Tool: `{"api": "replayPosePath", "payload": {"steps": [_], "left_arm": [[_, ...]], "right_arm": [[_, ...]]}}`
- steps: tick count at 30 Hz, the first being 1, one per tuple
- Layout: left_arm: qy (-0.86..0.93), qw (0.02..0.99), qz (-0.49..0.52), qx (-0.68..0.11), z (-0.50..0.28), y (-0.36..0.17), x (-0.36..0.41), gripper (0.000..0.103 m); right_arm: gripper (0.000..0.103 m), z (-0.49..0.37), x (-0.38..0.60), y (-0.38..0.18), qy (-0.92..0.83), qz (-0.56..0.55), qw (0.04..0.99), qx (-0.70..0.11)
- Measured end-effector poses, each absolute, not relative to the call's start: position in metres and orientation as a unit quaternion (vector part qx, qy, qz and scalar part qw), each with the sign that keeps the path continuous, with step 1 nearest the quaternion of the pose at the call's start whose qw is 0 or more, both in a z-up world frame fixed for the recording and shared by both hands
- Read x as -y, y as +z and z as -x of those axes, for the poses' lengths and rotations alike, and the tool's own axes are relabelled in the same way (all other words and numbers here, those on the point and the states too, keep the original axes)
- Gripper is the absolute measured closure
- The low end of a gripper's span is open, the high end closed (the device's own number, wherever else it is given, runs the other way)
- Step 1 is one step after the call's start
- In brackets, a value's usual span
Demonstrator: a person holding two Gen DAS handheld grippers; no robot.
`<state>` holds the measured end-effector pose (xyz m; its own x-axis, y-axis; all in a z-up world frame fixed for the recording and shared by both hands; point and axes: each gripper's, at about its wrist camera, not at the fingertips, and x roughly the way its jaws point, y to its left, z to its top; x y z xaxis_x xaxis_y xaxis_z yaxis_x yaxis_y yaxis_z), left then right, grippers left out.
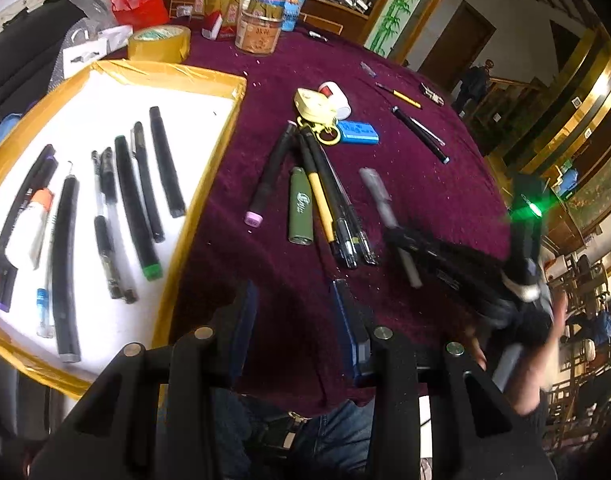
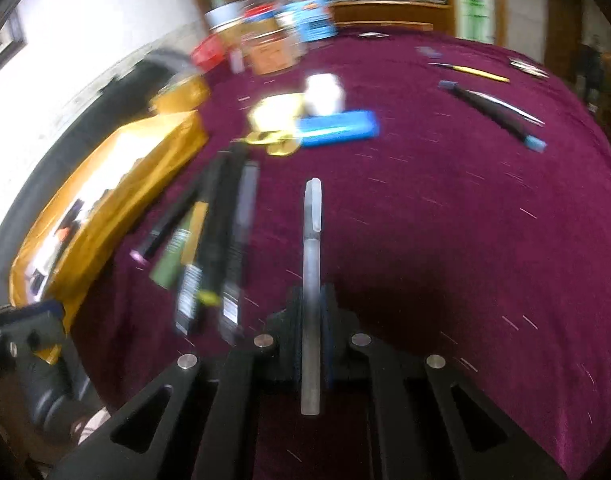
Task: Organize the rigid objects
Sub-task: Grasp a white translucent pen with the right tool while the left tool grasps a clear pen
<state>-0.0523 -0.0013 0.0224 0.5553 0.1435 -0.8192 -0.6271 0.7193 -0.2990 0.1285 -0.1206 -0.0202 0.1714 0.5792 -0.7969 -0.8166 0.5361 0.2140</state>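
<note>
Rightward, bare cloth (image 2: 445, 240); right fingers (image 2: 329, 304) clamped on grey pen (image 2: 311, 260); left fingers (image 1: 243, 312) apart, beside tray edge (image 1: 201, 196).

Left gripper (image 1: 295, 320): jaws apart, nothing between them, pointing steeply downward.
Right gripper (image 2: 311, 300): jaws clamped on a grey pen (image 2: 312, 240), tilted downward.

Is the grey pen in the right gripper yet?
Yes: the right gripper is shut on the grey pen, pinched between both pads.
</note>
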Motion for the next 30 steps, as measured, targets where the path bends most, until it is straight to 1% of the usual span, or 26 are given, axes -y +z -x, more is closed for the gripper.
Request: {"api": "replayPosePath", "payload": {"steps": [4, 10, 15, 18, 25, 27, 30], "left_arm": [[0.214, 0.828, 0.290, -0.429, 0.033, 0.016, 0.007, 0.068], [0.182, 0.830, 0.285, -0.444, -0.013, 0.019, 0.011, 0.068], [0.170, 0.817, 0.298, -0.464, -0.055, 0.012, -0.002, 0.068], [0.167, 0.794, 0.327, -0.484, -0.077, 0.001, -0.016, 0.068], [0.161, 0.771, 0.360, -0.500, -0.093, -0.013, -0.027, 0.068], [0.170, 0.768, 0.355, -0.505, -0.093, -0.012, -0.027, 0.068], [0.190, 0.759, 0.336, -0.525, -0.100, -0.015, -0.025, 0.072]], "right_arm": [[0.096, -0.152, 0.166, -0.022, 0.422, 0.087, 0.779, -0.455], [0.096, -0.178, 0.186, -0.025, 0.399, 0.037, 0.796, -0.454], [0.096, -0.178, 0.187, -0.025, 0.404, 0.025, 0.793, -0.456], [0.096, -0.179, 0.188, -0.025, 0.408, 0.029, 0.791, -0.454], [0.096, -0.177, 0.186, -0.026, 0.417, 0.032, 0.788, -0.453], [0.096, -0.176, 0.185, -0.026, 0.417, 0.033, 0.788, -0.452], [0.096, -0.175, 0.184, -0.026, 0.418, 0.034, 0.787, -0.452]]}}
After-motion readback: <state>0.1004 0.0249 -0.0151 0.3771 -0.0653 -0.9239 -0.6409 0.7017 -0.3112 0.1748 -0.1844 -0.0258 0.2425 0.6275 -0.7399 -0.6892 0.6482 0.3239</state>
